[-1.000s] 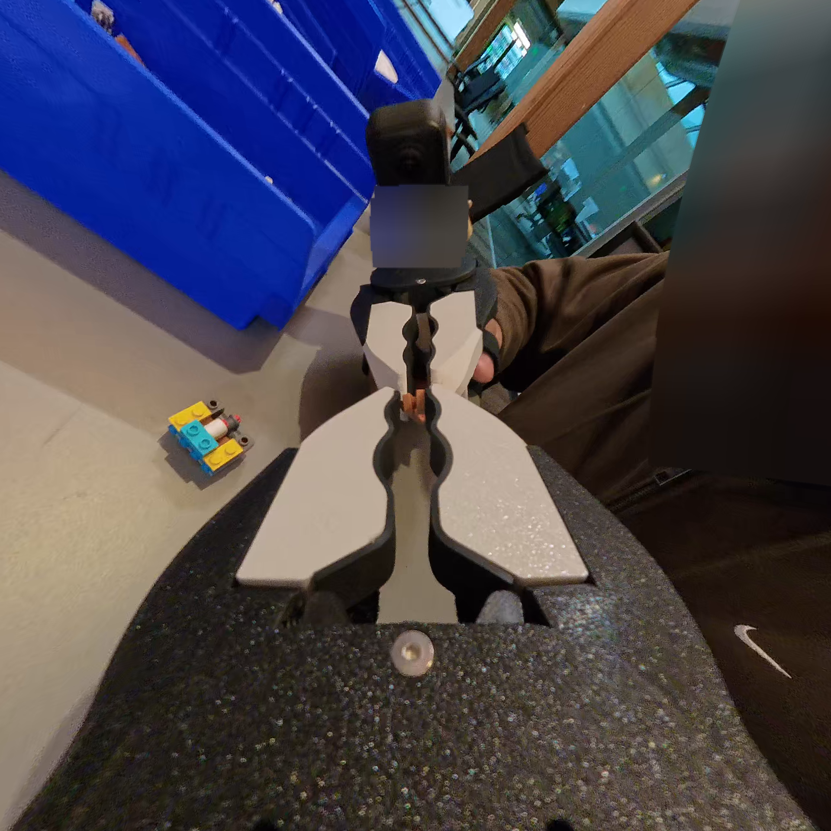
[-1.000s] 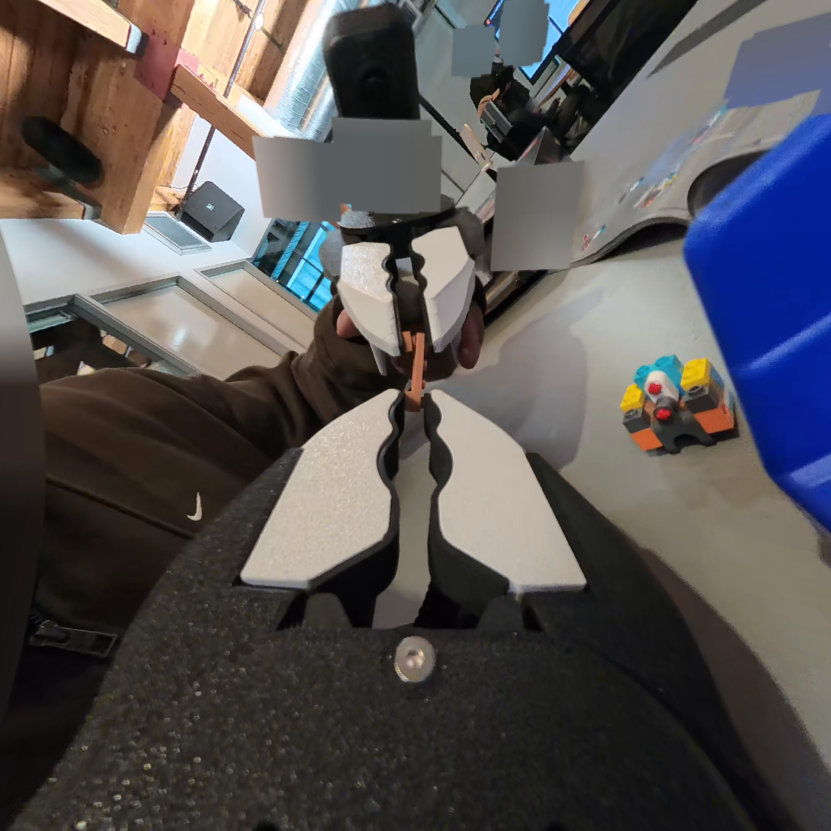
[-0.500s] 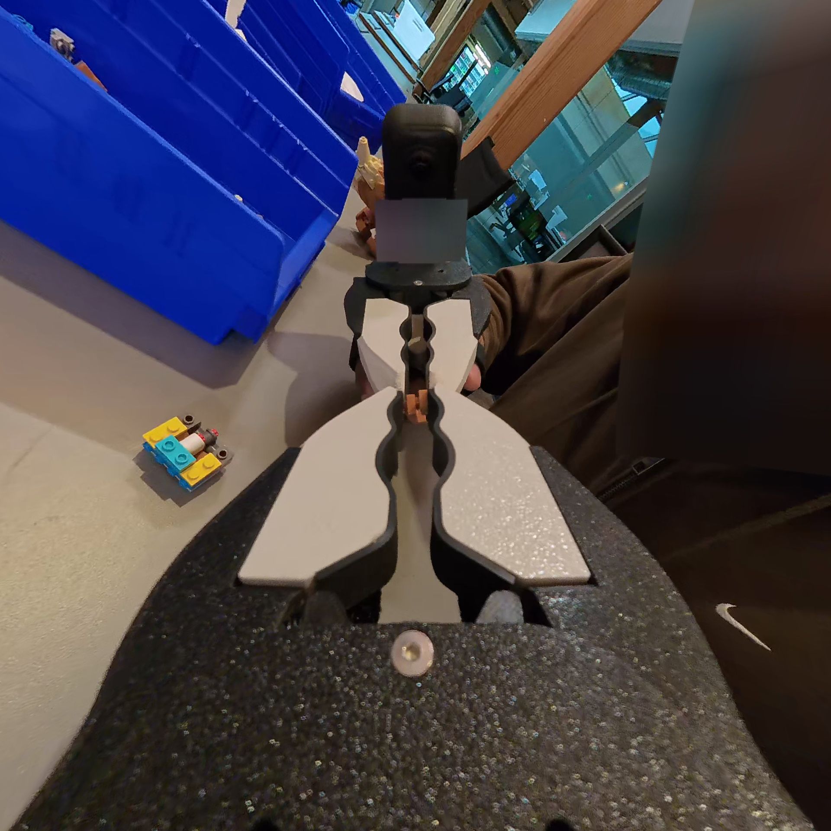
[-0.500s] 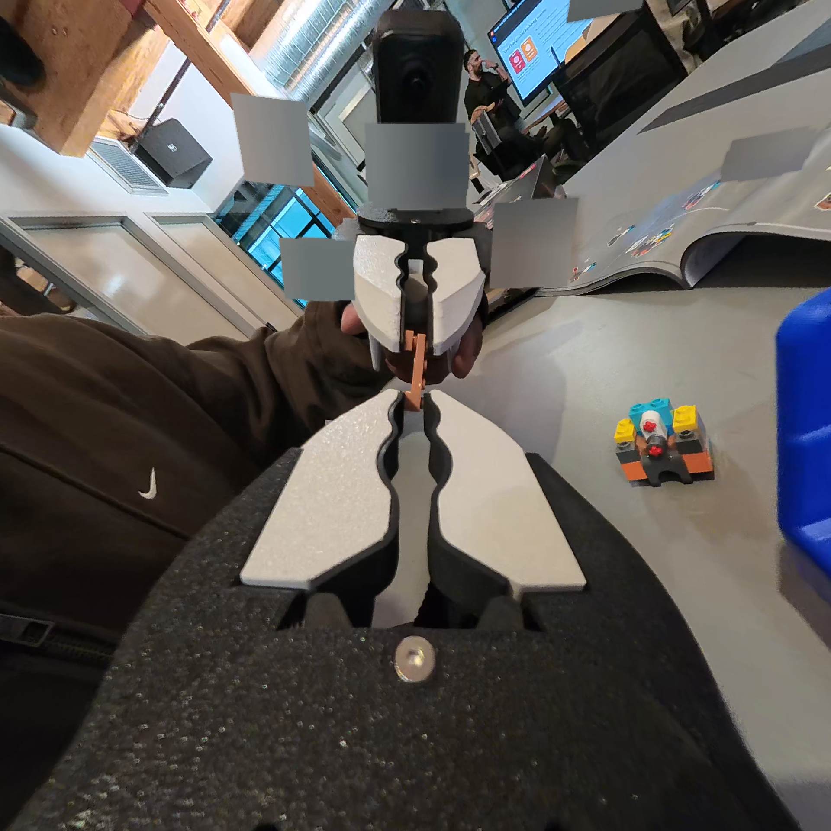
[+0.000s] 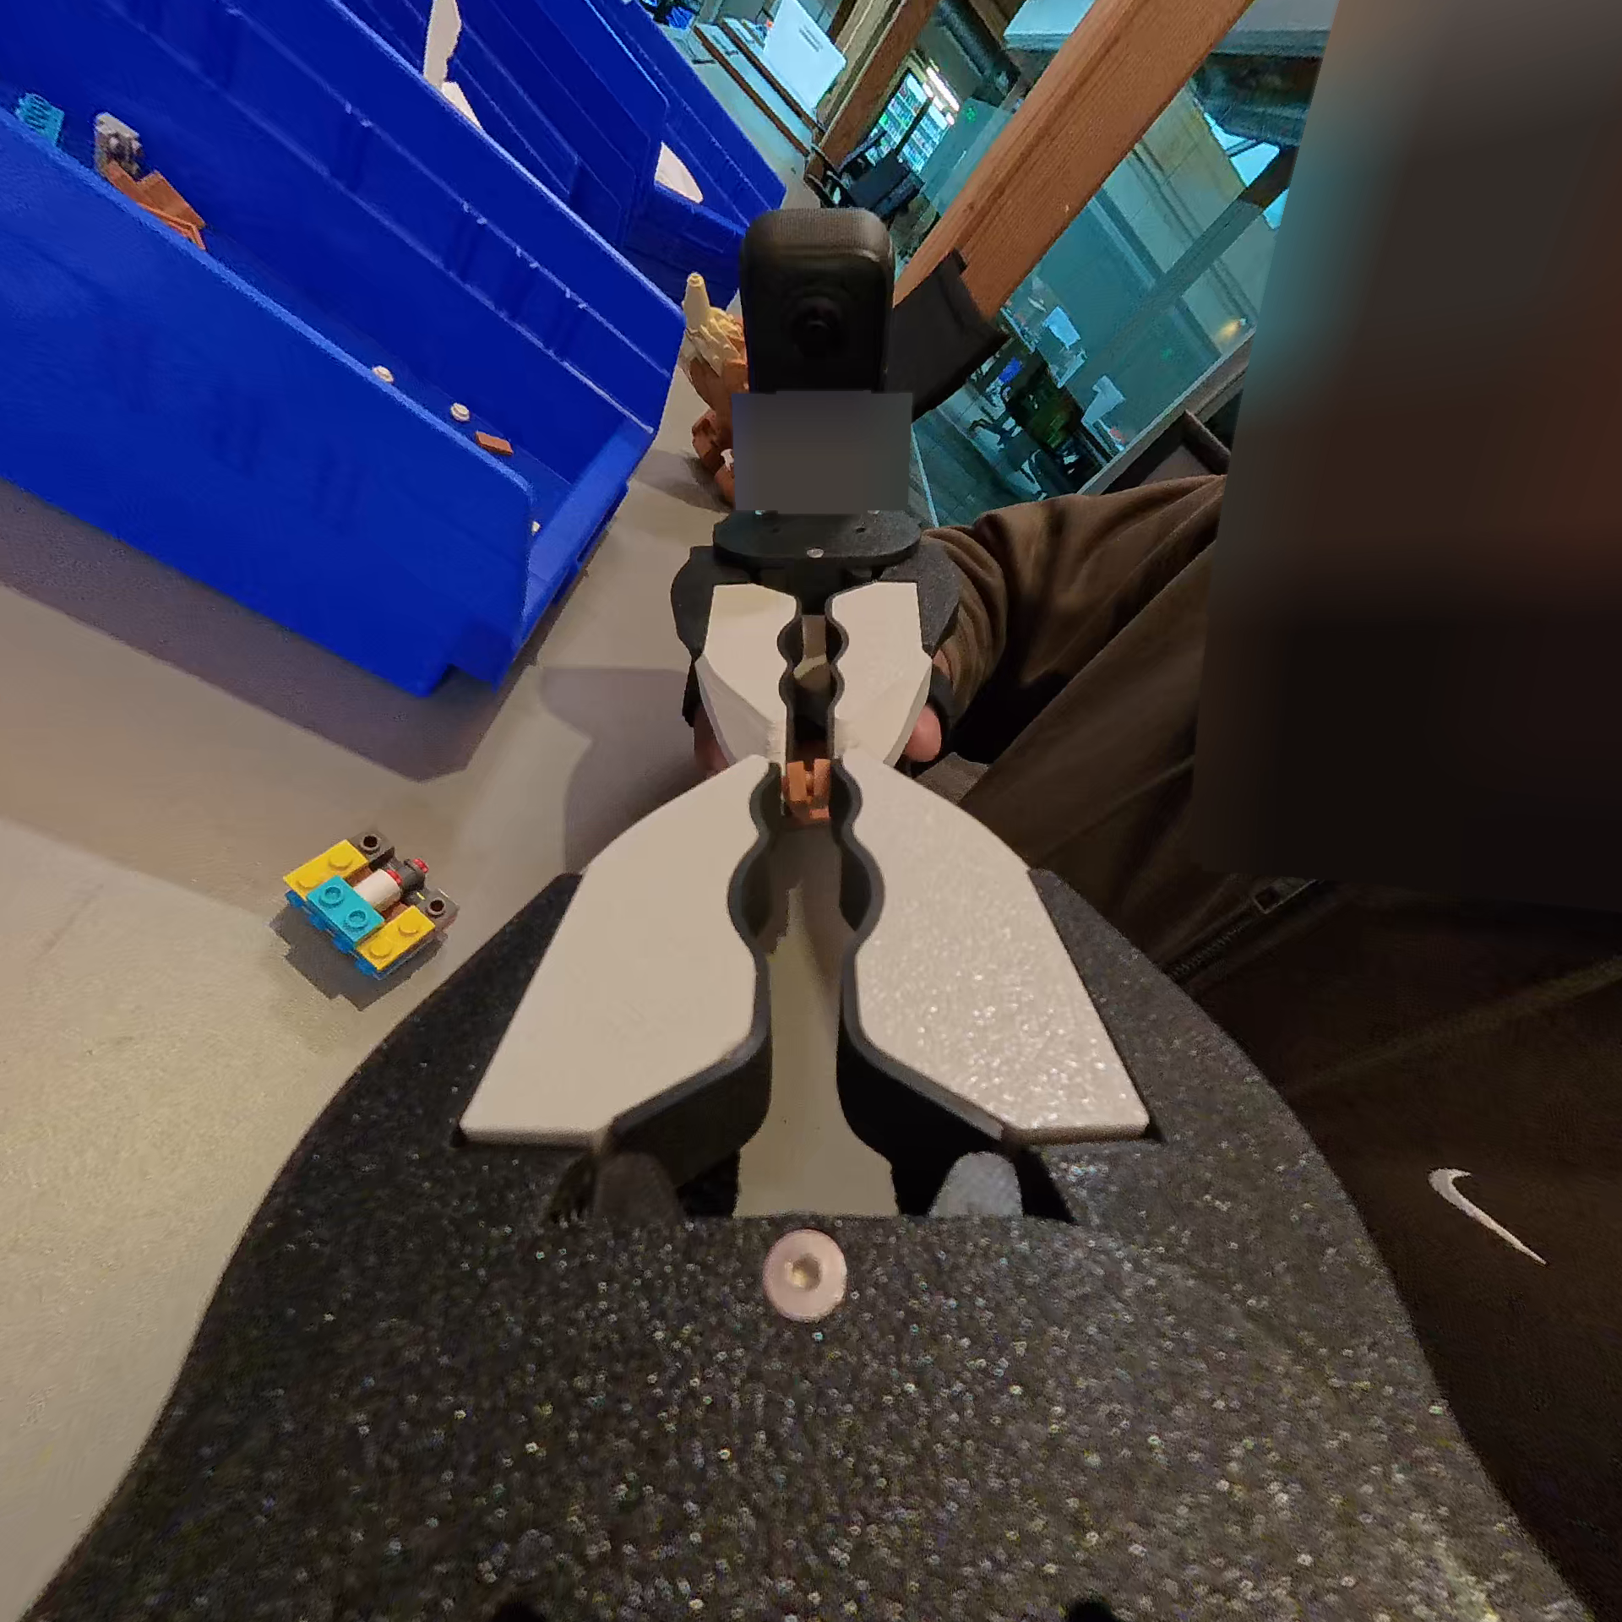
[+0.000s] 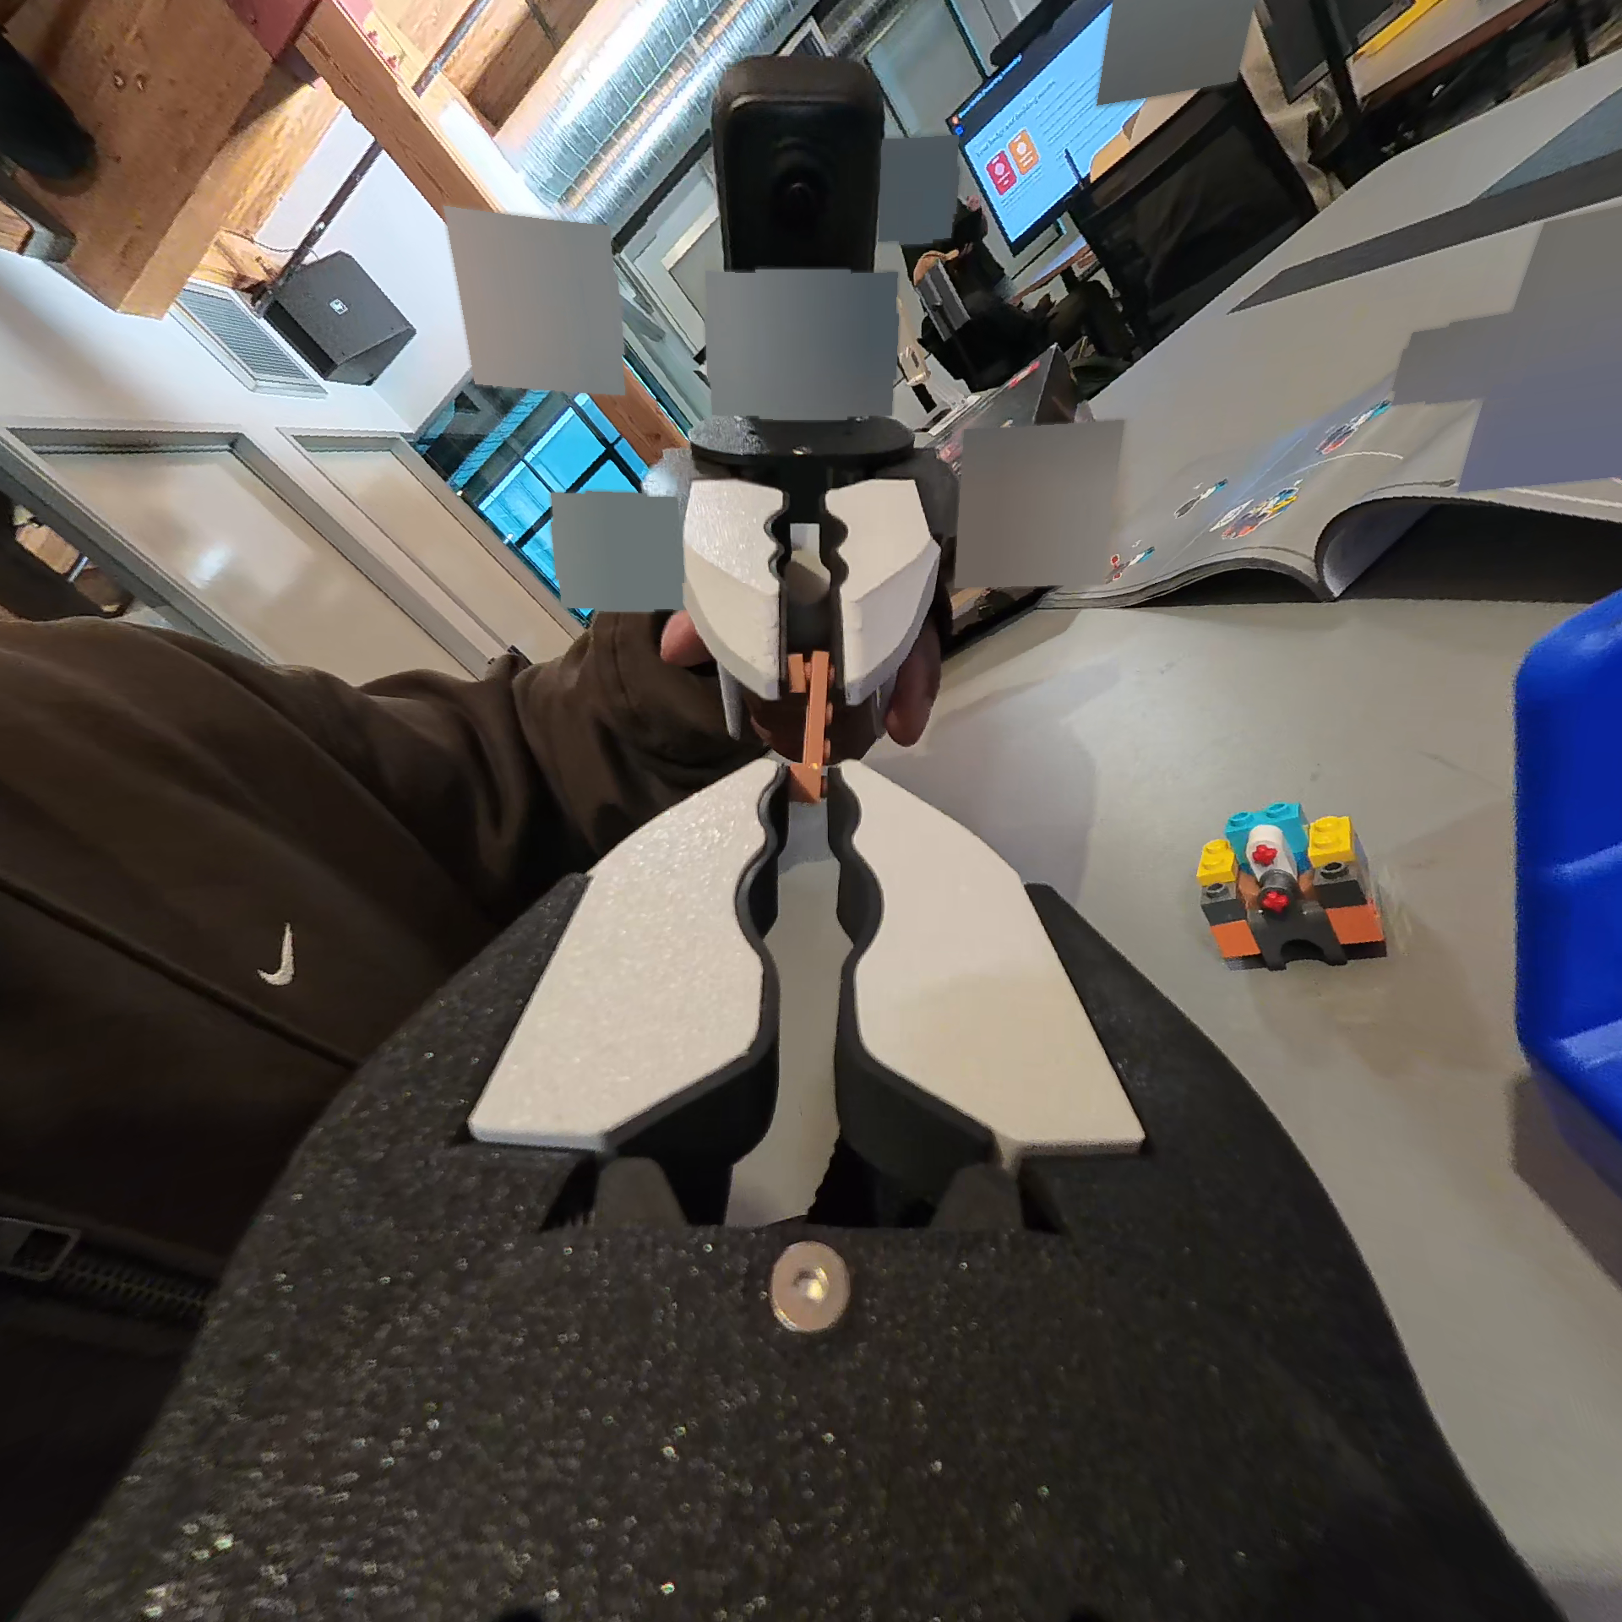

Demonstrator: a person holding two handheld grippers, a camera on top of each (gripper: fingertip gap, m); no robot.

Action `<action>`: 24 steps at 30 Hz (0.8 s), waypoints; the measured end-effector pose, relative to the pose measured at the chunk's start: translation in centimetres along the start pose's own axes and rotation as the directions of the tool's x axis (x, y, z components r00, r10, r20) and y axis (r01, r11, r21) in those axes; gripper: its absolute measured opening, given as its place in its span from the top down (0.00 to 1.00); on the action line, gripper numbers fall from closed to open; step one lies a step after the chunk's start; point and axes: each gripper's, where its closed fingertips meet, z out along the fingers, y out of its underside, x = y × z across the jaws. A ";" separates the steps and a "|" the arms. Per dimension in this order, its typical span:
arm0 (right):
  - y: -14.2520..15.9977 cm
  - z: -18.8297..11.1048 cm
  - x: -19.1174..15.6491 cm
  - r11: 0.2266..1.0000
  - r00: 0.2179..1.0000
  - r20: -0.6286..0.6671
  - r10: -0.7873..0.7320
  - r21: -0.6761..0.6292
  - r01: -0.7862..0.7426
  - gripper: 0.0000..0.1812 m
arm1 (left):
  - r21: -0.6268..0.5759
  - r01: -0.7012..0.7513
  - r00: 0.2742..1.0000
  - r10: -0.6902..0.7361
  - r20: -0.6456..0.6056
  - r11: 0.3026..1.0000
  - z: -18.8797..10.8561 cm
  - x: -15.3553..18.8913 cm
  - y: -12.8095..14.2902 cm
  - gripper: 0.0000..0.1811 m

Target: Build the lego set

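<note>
My two grippers face each other tip to tip in the air in front of a person's dark jacket. In the right wrist view a thin brown lego plate (image 6: 816,711) runs from the left gripper (image 6: 812,680) down to my right gripper (image 6: 806,779), which is shut on its near end. In the left wrist view my left gripper (image 5: 806,783) is shut on the brown lego piece (image 5: 806,790), with the right gripper (image 5: 812,746) directly behind it. A small multicoloured lego build (image 5: 369,904) sits on the grey table; it also shows in the right wrist view (image 6: 1286,895).
Blue storage bins (image 5: 263,421) with loose bricks line the table on the left; one bin corner (image 6: 1571,834) is near the build. An open instruction booklet (image 6: 1316,535) lies at the back. A tan and brown lego model (image 5: 713,351) stands past the bins.
Both grippers stay shut and tip to tip on the brown piece. The pair has tilted and shifted, so the bins, the booklet and the build sit differently in both views.
</note>
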 end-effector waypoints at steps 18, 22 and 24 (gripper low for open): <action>-0.4 -0.1 -0.6 0.998 0.998 -0.002 -0.059 0.020 0.059 0.96 | 0.050 -0.034 0.999 0.036 -0.030 0.998 0.0 0.5 -0.5 0.95; -0.5 -0.1 -0.6 0.997 0.997 -0.008 -0.077 0.022 0.077 0.96 | 0.068 -0.039 0.999 0.042 -0.035 0.997 0.1 0.6 -0.6 0.95; -0.4 -0.1 -0.7 0.996 0.996 -0.011 -0.083 0.021 0.083 0.96 | 0.076 -0.040 0.998 0.043 -0.036 0.996 0.1 0.6 -0.6 0.95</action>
